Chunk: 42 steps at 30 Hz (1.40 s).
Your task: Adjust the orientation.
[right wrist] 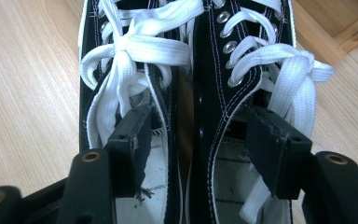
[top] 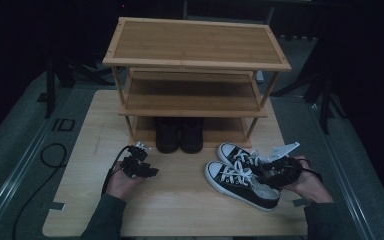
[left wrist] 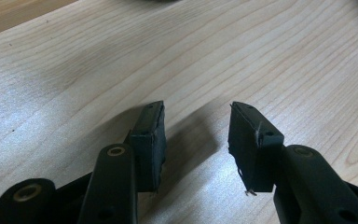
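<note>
Two black low sneakers with white laces lie side by side on the wooden table (top: 180,200), right of centre: the far sneaker (top: 236,154) and the near sneaker (top: 240,184). My right gripper (top: 265,170) is at their heel ends. In the right gripper view it (right wrist: 200,116) stands open, one jaw down inside the near sneaker (right wrist: 121,46) and the other inside the far sneaker (right wrist: 242,42), with both inner side walls between the jaws and gaps at the pads. My left gripper (top: 142,162) hovers low over bare table at the left, open (left wrist: 196,112) with nothing between its jaws.
A three-tier bamboo shoe rack (top: 195,45) stands at the back of the table. A pair of black shoes (top: 180,135) sits on its lowest level, just behind the sneakers. A black cable (top: 52,155) loops on the floor at the left.
</note>
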Available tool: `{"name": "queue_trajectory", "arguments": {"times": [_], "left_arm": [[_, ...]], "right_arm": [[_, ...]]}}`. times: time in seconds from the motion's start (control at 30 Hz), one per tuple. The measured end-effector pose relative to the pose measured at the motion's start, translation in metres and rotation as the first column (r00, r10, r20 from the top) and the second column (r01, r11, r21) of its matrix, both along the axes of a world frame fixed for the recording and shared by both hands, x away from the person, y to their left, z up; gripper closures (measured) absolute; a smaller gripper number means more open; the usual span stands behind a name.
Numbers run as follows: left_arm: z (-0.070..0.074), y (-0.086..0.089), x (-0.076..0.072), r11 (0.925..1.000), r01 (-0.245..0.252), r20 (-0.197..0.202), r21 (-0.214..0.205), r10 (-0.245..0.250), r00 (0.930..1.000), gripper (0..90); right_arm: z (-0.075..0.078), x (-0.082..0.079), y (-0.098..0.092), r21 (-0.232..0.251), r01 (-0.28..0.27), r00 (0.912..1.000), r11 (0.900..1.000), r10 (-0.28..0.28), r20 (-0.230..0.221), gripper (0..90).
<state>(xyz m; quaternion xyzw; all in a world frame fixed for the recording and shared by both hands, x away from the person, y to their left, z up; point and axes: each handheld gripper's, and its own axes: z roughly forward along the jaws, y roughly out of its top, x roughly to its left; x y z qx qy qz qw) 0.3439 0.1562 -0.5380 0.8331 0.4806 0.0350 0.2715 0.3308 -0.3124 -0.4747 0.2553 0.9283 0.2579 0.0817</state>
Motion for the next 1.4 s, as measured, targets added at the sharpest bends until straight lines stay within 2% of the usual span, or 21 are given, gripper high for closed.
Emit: {"name": "queue_trajectory", "arguments": {"times": [0.2, 0.6, 0.77, 1.13, 1.3, 1.4], "left_arm": [[0.0, 0.0, 0.0, 1.0, -0.001, 0.001, 0.003, 0.001, 1.0, 56.4], [0.0, -0.001, -0.001, 1.0, -0.001, 0.003, -0.001, 0.001, 1.0, 56.4], [0.0, -0.001, 0.0, 1.0, -0.002, 0.001, -0.004, 0.002, 1.0, 56.3], [0.0, 0.0, 0.0, 1.0, 0.002, -0.001, -0.001, -0.002, 1.0, 56.4], [0.0, 0.0, 0.0, 1.0, 0.002, -0.001, -0.002, -0.002, 1.0, 56.3], [0.0, 0.0, 0.0, 1.0, 0.002, -0.001, -0.002, -0.002, 1.0, 56.4]], "right_arm": [[-0.002, 0.0, 0.003, 0.006, 0.015, 0.9999, 0.9999, -0.015, -0.002, 39.2], [-0.01, 0.003, 0.015, -0.03, -0.001, 1.0, 0.9995, 0.001, 0.006, 47.3], [-0.014, 0.007, 0.018, -0.031, 0.007, 1.0, 0.9995, -0.007, -0.005, 50.7], [-0.019, 0.011, 0.02, -0.018, 0.023, 0.9992, 0.9996, -0.024, -0.031, 51.1], [-0.021, 0.01, 0.021, -0.027, 0.018, 0.9996, 0.9995, -0.019, -0.022, 50.3], [-0.027, 0.011, 0.027, -0.056, 0.008, 0.9997, 0.9984, -0.009, -0.025, 52.4]]}}
